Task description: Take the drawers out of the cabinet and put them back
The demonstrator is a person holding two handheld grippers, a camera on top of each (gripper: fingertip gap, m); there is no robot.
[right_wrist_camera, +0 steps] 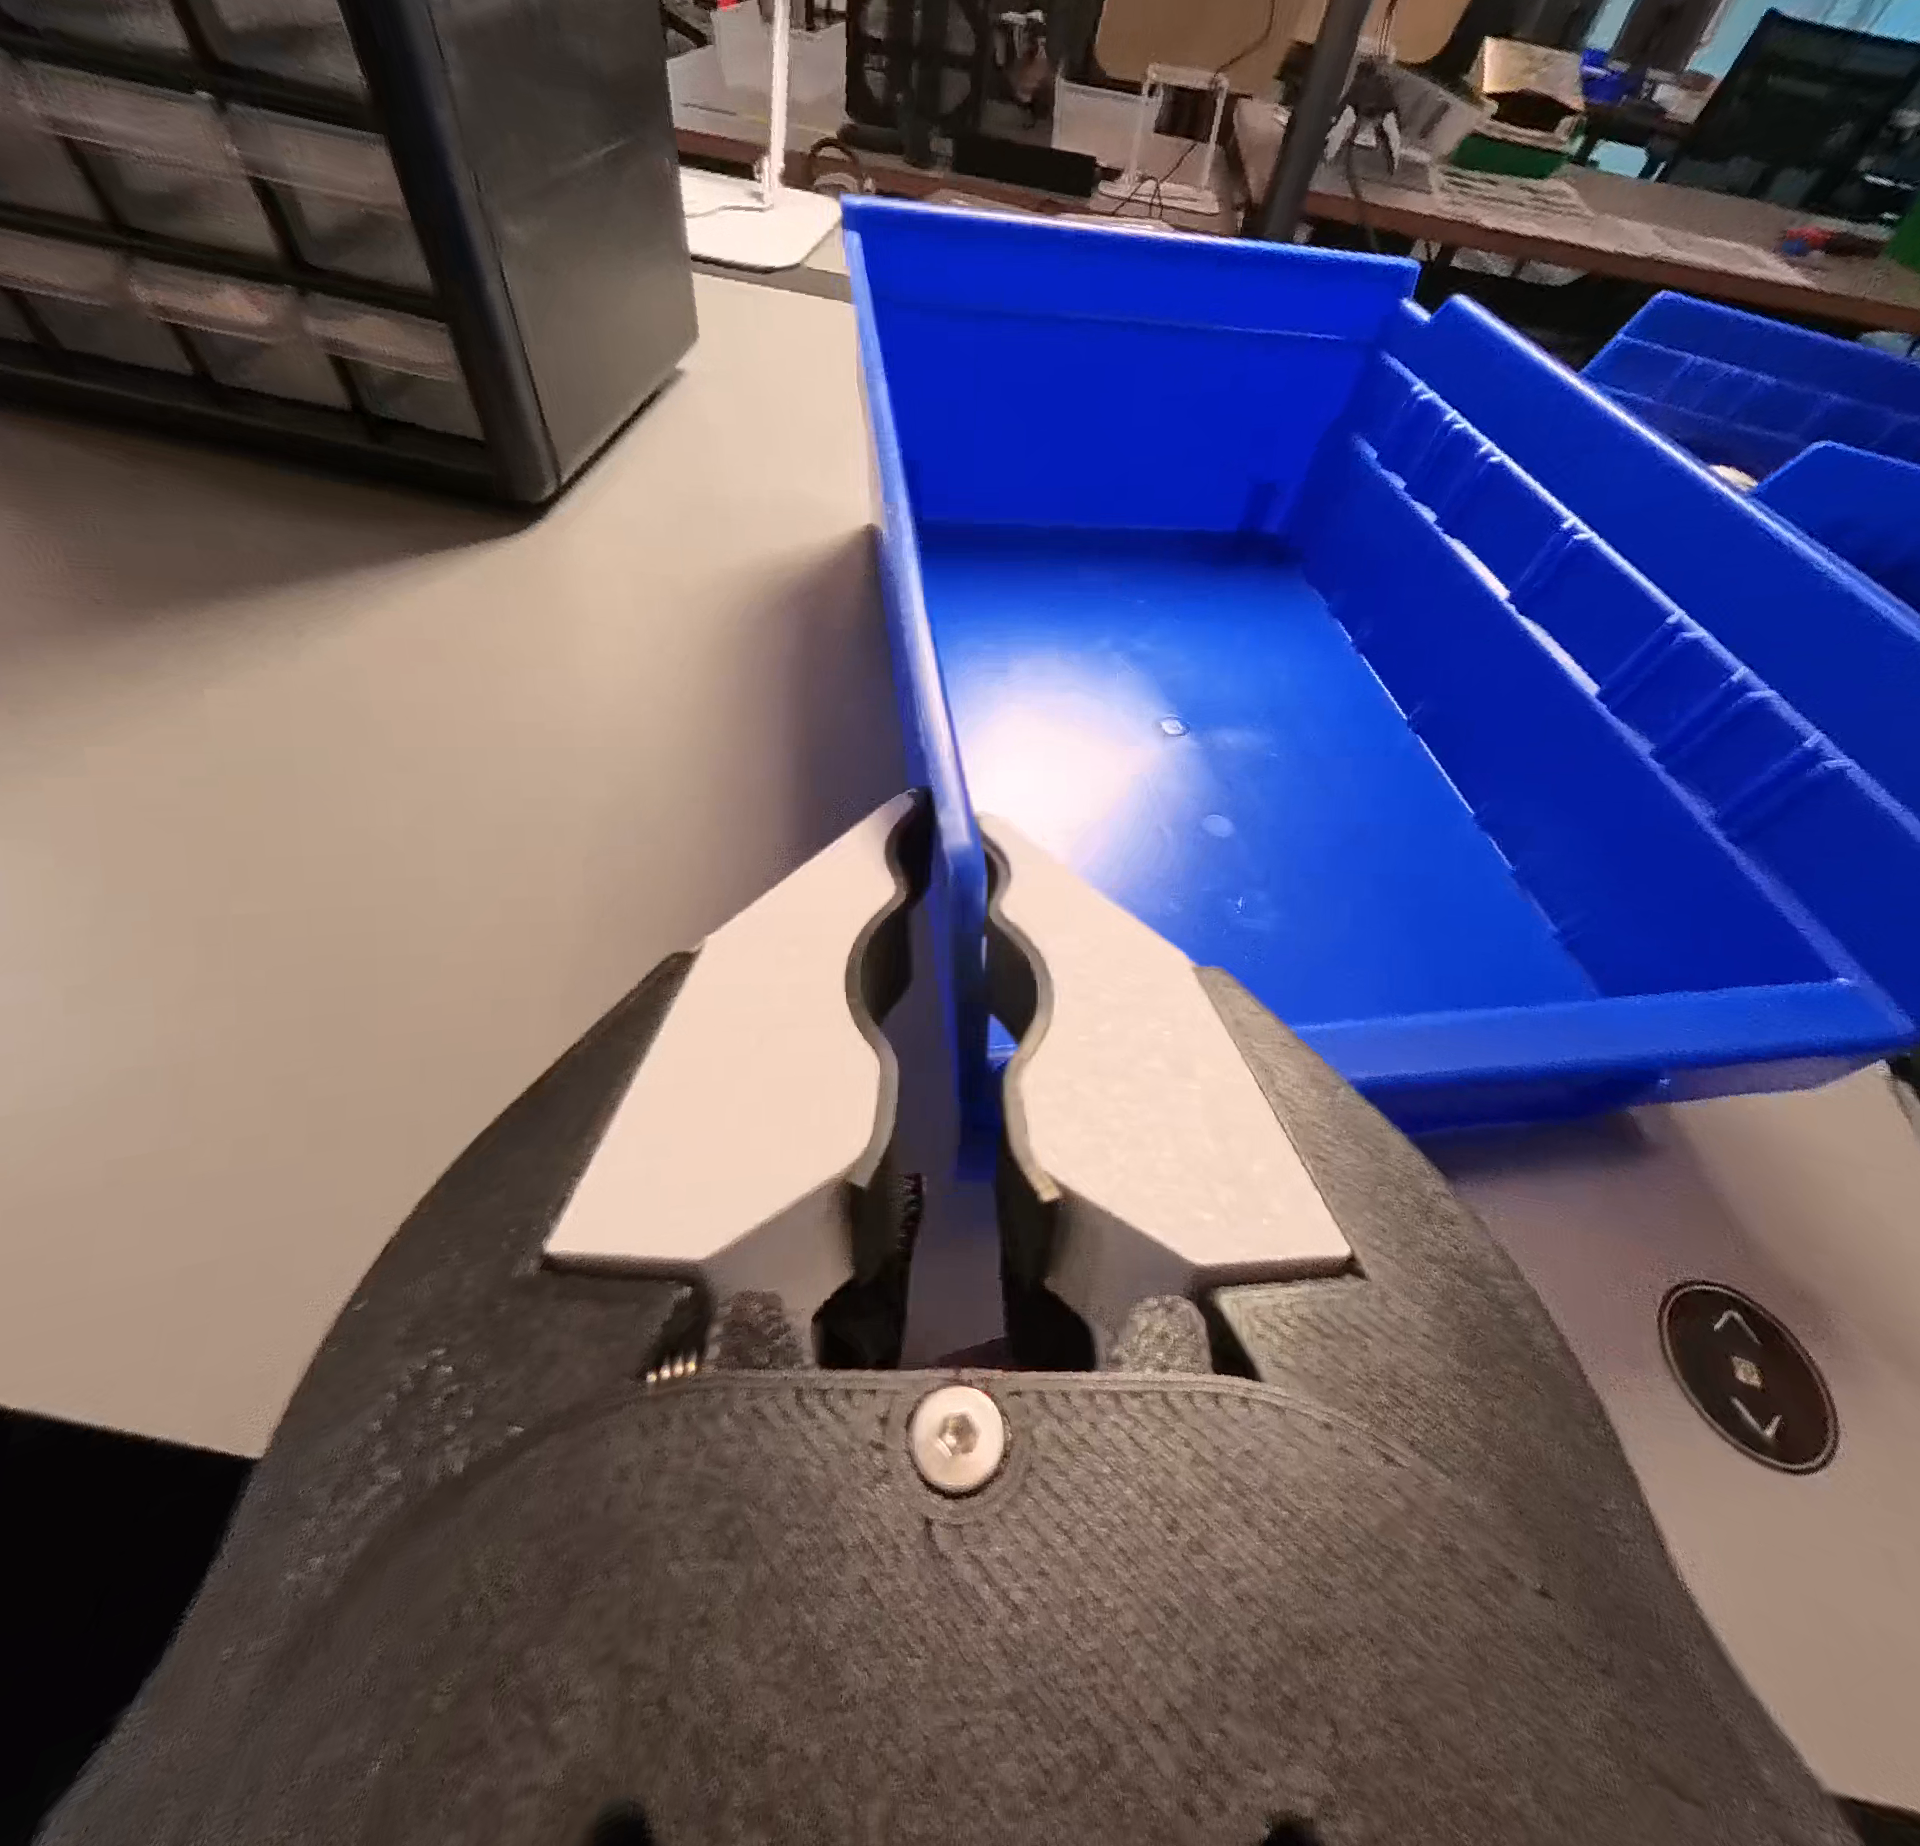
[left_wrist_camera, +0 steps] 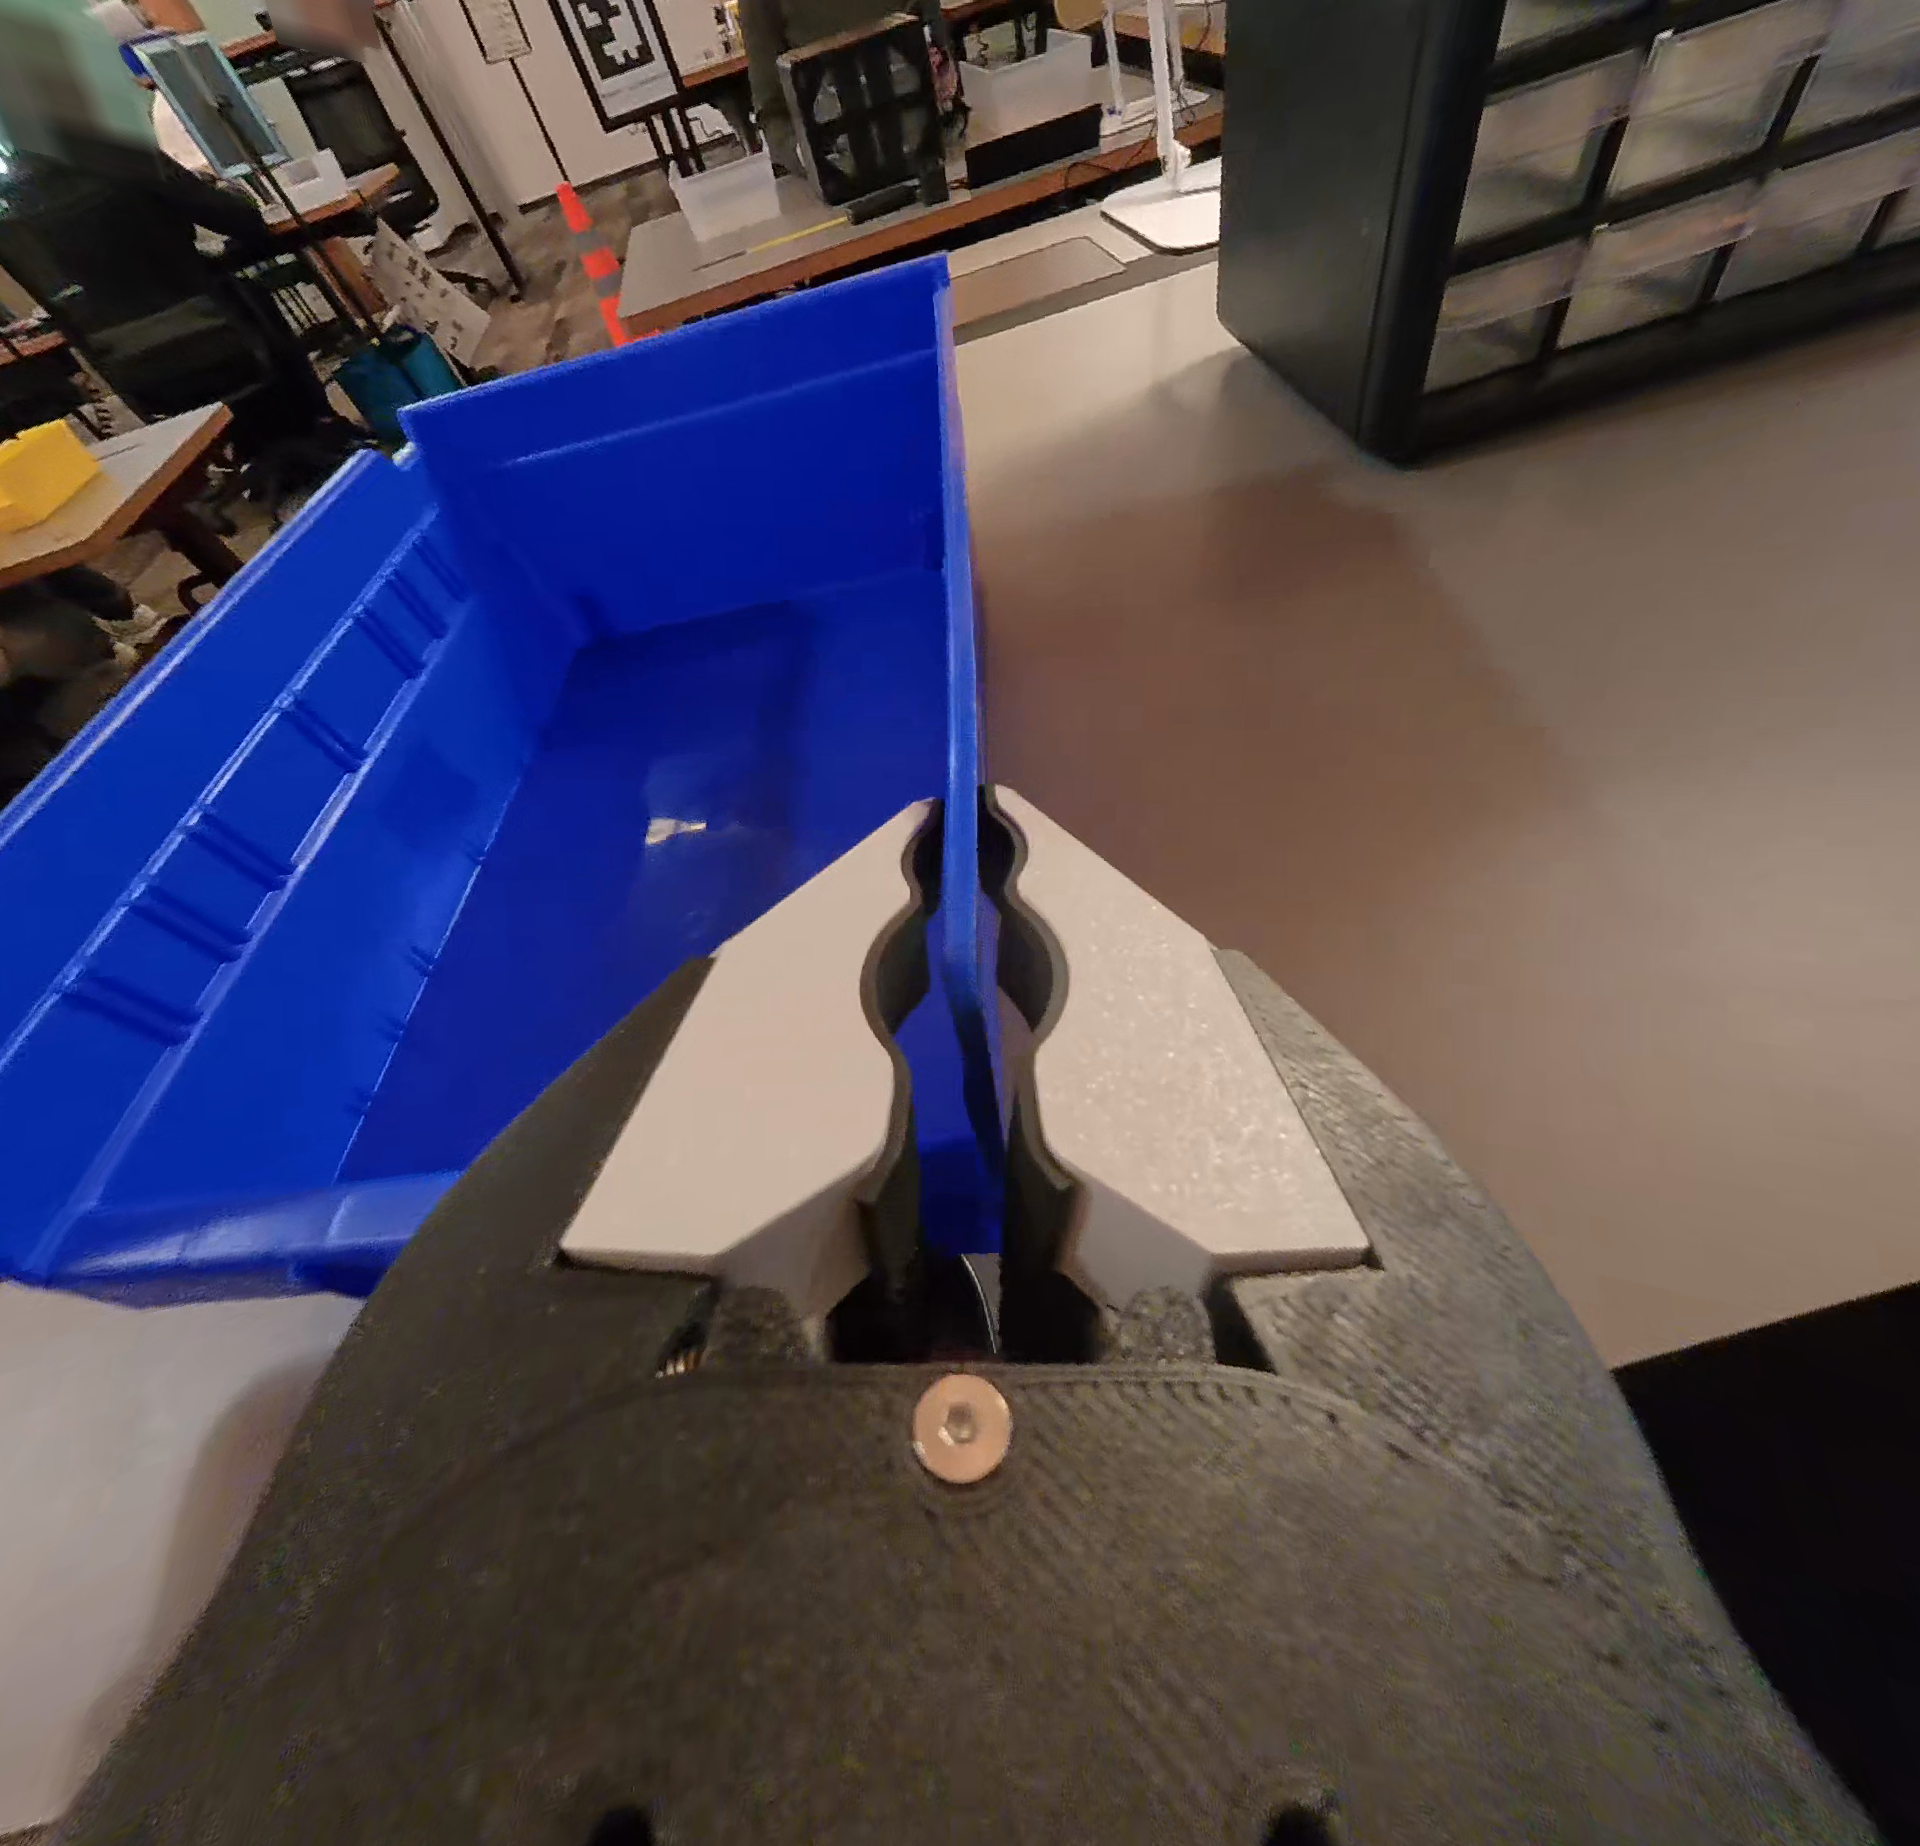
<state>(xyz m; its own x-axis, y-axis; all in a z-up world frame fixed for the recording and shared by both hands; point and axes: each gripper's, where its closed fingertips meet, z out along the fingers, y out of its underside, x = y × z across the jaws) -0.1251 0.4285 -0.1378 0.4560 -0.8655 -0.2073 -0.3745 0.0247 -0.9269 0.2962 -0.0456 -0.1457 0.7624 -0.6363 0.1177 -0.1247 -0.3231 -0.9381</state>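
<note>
Surroundings. Grey table [left_wrist_camera: 1351,757] carries a black cabinet [left_wrist_camera: 1340,175] with rows of translucent drawers [left_wrist_camera: 1714,92], standing well apart from the grippers at the far side. In the right wrist view the same cabinet [right_wrist_camera: 551,186] sits at upper left. Between the cabinet and each gripper the tabletop lies bare. Further blue bins [right_wrist_camera: 1756,383] stand beyond the right-hand blue bin [right_wrist_camera: 1247,757]; a round black control [right_wrist_camera: 1748,1376] is set into the near table edge. Background: workbenches, a white lamp base [right_wrist_camera: 764,222], an orange cone [left_wrist_camera: 587,238], a yellow block [left_wrist_camera: 42,471], a poster with a black-and-white marker [left_wrist_camera: 613,20], persons with blurred patches over them.

Hidden or unclear. Cabinet drawers are motion-blurred; their contents cannot be made out. The left-hand blue bin [left_wrist_camera: 623,757] is cut off at the frame's left edge, its near corner covered by the gripper body. Whether the two views show one bin or two cannot be told. Neither gripper appears in the other's view.

Pose. Left gripper [left_wrist_camera: 961,820] points forward and slightly down, its grey fingers [left_wrist_camera: 790,1017] closed upon the bin's right side wall, one inside and one outside, tips pressing the rim. Right gripper [right_wrist_camera: 948,820] is held likewise, fingers [right_wrist_camera: 1143,1048] clamped on its bin's left side wall, the outer one over the table and the inner one over the bin floor.
</note>
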